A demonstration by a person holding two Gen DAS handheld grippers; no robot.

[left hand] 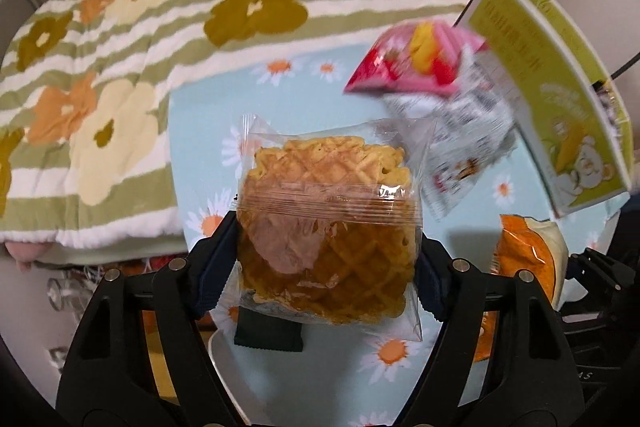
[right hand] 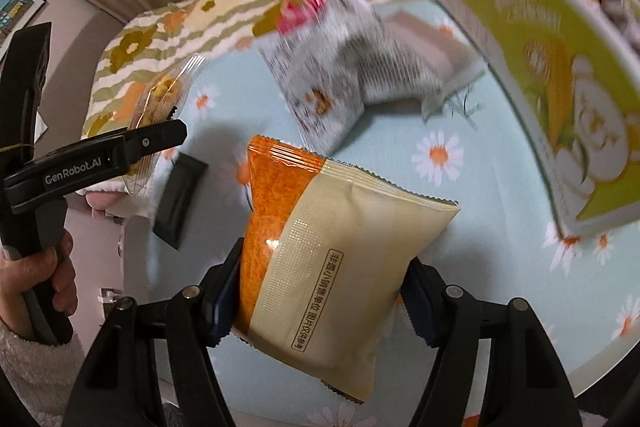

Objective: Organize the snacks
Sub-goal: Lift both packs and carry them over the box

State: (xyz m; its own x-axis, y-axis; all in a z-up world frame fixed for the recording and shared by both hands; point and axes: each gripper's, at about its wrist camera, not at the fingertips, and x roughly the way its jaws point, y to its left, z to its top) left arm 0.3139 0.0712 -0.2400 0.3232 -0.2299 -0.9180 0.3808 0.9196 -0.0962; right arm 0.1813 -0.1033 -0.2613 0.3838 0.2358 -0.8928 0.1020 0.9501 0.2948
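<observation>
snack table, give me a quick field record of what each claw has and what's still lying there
left claw: shut on clear-wrapped waffle
right claw: shut on orange-and-cream packet
lying on cloth: pink-and-white packets, small dark packet
box: green carton, at the right
surface: daisy-print cloth

Left gripper [left hand: 326, 247] pointing steeply down, pads clamped on both sides of a wrapped waffle [left hand: 328, 227] lifted off the table. Right gripper [right hand: 320, 291] tilted down likewise, pads pressing an orange-and-cream packet [right hand: 320, 259]. Left hand [right hand: 40, 283] wrapped around its handle, fuzzy sleeve at the wrist.
</observation>
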